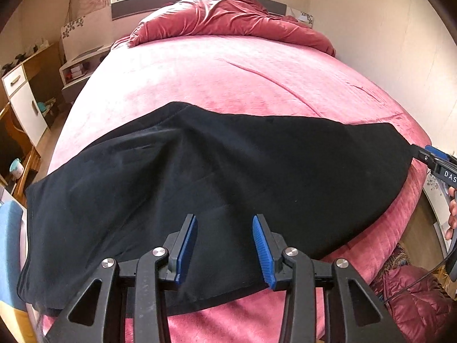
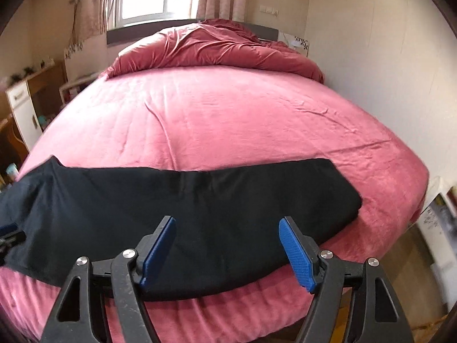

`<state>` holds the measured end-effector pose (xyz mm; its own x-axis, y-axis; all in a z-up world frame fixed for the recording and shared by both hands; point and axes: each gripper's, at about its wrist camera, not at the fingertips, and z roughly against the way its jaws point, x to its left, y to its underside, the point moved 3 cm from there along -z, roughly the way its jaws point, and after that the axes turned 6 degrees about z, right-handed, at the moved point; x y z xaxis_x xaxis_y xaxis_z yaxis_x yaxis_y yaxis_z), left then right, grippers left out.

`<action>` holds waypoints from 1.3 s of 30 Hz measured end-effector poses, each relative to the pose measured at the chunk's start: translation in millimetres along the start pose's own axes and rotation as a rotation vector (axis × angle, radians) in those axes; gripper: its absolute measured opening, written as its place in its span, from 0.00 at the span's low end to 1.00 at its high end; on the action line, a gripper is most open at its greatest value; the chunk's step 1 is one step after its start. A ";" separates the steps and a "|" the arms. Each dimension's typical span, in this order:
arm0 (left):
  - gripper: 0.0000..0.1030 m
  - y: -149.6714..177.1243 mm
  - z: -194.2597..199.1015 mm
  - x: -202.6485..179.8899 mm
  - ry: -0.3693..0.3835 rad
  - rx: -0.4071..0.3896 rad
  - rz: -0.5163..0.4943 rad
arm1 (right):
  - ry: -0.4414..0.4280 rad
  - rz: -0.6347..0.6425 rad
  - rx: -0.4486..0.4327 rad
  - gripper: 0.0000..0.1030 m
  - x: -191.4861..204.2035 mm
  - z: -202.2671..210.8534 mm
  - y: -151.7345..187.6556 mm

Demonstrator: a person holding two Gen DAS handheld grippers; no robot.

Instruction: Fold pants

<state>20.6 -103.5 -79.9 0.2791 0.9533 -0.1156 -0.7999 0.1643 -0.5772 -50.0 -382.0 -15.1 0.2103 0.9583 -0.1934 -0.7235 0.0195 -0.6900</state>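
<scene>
Black pants (image 1: pixel 217 183) lie spread sideways across the near end of a pink bed (image 1: pixel 228 71). They also show in the right wrist view (image 2: pixel 182 208), lying flat as a long band. My left gripper (image 1: pixel 224 223) is open and hovers over the pants' near edge. My right gripper (image 2: pixel 227 225) is open wide above the pants' near edge, with nothing between its fingers. In the left wrist view the right gripper (image 1: pixel 428 157) shows at the far right, at the pants' right end.
A crumpled red duvet (image 2: pixel 217 48) lies at the head of the bed under a window. A desk and white cabinet (image 1: pixel 22 105) stand left of the bed. A wall runs along the right. A dark red jacket (image 1: pixel 414 300) lies on the floor at lower right.
</scene>
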 end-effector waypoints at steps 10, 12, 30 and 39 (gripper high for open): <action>0.52 -4.1 -0.7 -16.8 0.020 -0.003 -0.029 | 0.006 -0.011 0.040 0.73 -11.6 -6.9 10.1; 0.53 -4.9 -2.7 -18.8 0.018 0.002 -0.033 | 0.007 -0.021 0.051 0.73 -17.3 -10.2 13.0; 0.66 4.3 -25.8 -9.9 -0.011 0.082 -0.003 | -0.306 -0.706 0.106 0.73 -161.1 -73.0 80.1; 0.66 5.6 -30.6 5.2 -0.038 0.094 0.036 | -0.347 -0.984 0.068 0.56 -224.5 -123.6 92.7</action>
<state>33.8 -105.4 -108.5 0.2300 0.9677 -0.1032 -0.8558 0.1507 -0.4949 -83.1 -630.6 -121.8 0.5341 0.5397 0.6507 -0.3730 0.8412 -0.3915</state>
